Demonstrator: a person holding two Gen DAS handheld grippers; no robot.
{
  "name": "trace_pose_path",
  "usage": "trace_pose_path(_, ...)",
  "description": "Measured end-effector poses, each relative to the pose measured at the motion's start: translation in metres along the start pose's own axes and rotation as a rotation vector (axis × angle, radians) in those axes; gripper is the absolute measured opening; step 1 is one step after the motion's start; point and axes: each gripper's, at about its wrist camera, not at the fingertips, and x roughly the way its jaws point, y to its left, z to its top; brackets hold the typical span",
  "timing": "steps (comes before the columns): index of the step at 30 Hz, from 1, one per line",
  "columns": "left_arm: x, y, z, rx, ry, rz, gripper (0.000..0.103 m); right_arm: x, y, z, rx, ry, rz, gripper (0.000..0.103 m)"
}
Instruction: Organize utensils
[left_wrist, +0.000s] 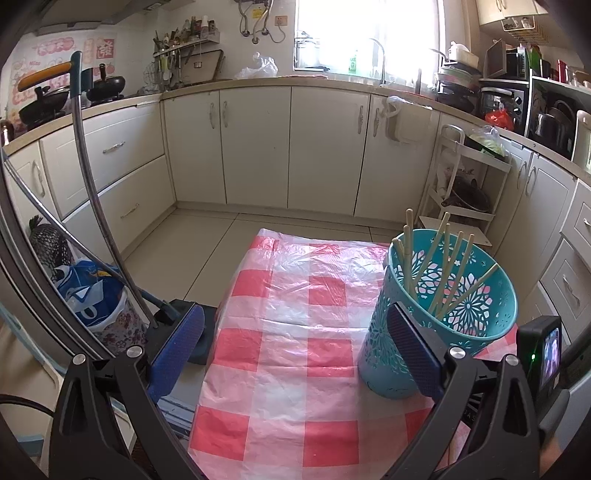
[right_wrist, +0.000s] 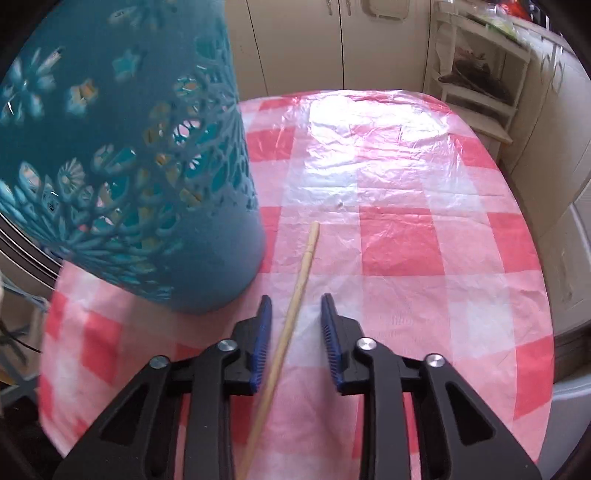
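A teal openwork basket (left_wrist: 443, 310) stands on the right of the red-and-white checked tablecloth (left_wrist: 295, 332) and holds several bamboo chopsticks (left_wrist: 439, 273). My left gripper (left_wrist: 295, 350) is open wide and empty above the cloth, its right finger beside the basket. In the right wrist view the basket (right_wrist: 140, 166) fills the upper left. A single bamboo chopstick (right_wrist: 291, 314) lies on the cloth (right_wrist: 406, 221), passing between the fingers of my right gripper (right_wrist: 295, 314). That gripper is open, its pads apart from the chopstick.
Cream kitchen cabinets (left_wrist: 258, 147) run around the room. A mop with a metal pole (left_wrist: 96, 192) and a bin with a blue bag (left_wrist: 96, 295) stand left of the table. A white shelf rack (left_wrist: 461, 184) stands behind the basket, also in the right wrist view (right_wrist: 480, 74).
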Motion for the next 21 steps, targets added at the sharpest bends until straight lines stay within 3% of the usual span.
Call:
trace_pose_path(2, 0.001, 0.000, 0.000, 0.002, 0.003, 0.000, 0.095, -0.002, 0.000, -0.004, -0.035, -0.006, -0.021, 0.007)
trace_pose_path(5, 0.002, 0.000, 0.000, 0.005, 0.007, -0.001, 0.095, -0.013, -0.017, -0.010, 0.016, 0.007, 0.018, 0.006)
trace_pose_path(11, 0.003, -0.001, -0.003, 0.005, 0.016, 0.001, 0.095, -0.088, -0.058, -0.012, 0.213, -0.091, 0.204, 0.006)
trace_pose_path(17, 0.006, -0.003, -0.008, -0.001, 0.030, 0.001, 0.095, -0.191, -0.043, 0.038, 0.210, -0.404, 0.367, 0.006)
trace_pose_path(21, 0.006, -0.005, -0.009, 0.006, 0.032, -0.006, 0.095, -0.215, -0.009, 0.083, 0.181, -0.627, 0.350, 0.006)
